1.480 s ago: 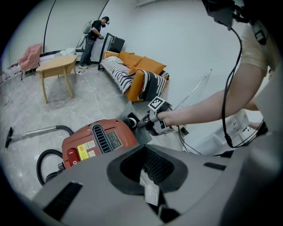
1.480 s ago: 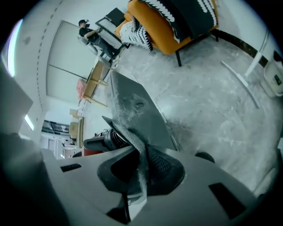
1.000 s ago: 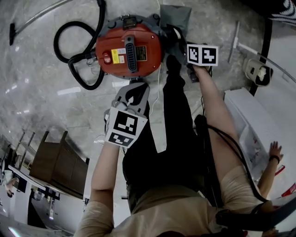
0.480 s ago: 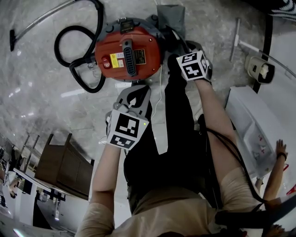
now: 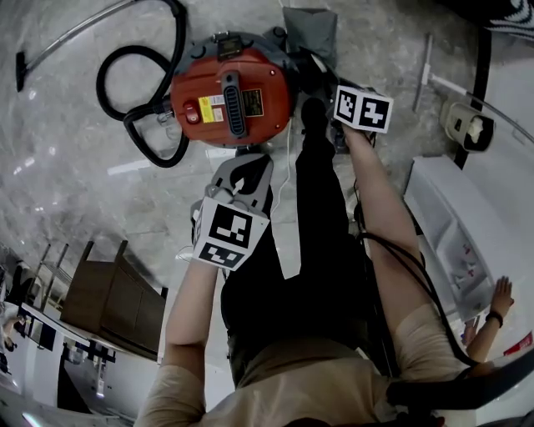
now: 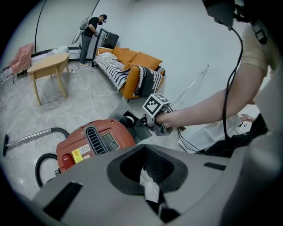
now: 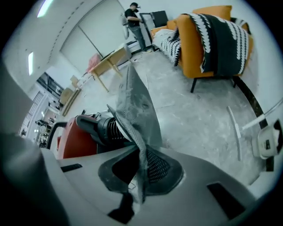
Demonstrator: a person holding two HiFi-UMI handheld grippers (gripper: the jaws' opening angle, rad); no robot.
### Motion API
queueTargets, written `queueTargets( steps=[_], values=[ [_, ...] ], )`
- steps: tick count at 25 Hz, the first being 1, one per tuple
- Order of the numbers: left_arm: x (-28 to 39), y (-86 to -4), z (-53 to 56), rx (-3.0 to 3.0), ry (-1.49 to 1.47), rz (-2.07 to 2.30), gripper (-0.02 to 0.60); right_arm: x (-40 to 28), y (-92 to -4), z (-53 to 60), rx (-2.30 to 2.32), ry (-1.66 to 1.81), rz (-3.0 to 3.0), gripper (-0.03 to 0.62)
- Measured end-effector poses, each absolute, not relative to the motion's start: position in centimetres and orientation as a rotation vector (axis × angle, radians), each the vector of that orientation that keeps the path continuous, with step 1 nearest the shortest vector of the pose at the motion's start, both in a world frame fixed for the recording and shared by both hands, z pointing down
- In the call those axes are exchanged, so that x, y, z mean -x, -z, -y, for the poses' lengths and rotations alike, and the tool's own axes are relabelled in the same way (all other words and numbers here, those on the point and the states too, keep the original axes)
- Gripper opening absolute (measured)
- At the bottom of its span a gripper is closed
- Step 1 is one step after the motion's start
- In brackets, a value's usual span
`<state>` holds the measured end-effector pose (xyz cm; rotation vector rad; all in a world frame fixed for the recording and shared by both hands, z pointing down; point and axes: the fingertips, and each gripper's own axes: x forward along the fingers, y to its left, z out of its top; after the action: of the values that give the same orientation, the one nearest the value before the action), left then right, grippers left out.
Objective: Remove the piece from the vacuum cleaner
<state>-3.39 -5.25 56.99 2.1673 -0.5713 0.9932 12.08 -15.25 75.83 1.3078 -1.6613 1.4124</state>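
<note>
The floor [image 5: 67, 133] is shiny gray stone, and the wall [image 6: 185, 35] is plain white. An orange sofa [image 6: 138, 59] with a black and white striped blanket [image 6: 116, 70] stands by the wall, with a small wooden table [image 6: 48, 64] near it. Long lights [image 7: 45, 8] glow on the ceiling.

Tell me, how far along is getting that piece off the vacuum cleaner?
Done: the right tongs are clamped on the grey fabric piece. In hand: the piece stands up beside the red vacuum cleaner; whether it has come free I cannot tell. Left: carrying it clear. The left tongs only point at the cleaner.
</note>
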Motion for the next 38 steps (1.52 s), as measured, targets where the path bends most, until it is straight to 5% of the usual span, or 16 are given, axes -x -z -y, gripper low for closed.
queueTargets(
  steps=[20,33,35,38],
  values=[
    [4.2,-57.3,4.5,-2.171,-0.988,0.574,0.003,-12.5,-76.6,15.0,-0.946,-0.685,1.695,0.026],
    [9.3,-58.3,1.7,-2.188,-1.034,0.556,0.003,-12.7,-76.8,15.4,-1.556,-2.054,1.457,0.025],
    [9.3,-58.4,1.4,-2.177,-1.027,0.564,0.003,-12.7,-76.8,15.3,-1.482,-2.021,1.486,0.025],
    [8.6,-58.6,1.1,-2.165,-1.011,0.563,0.003,-12.6,-76.0,15.0,-1.168,-1.503,1.618,0.025]
  ],
)
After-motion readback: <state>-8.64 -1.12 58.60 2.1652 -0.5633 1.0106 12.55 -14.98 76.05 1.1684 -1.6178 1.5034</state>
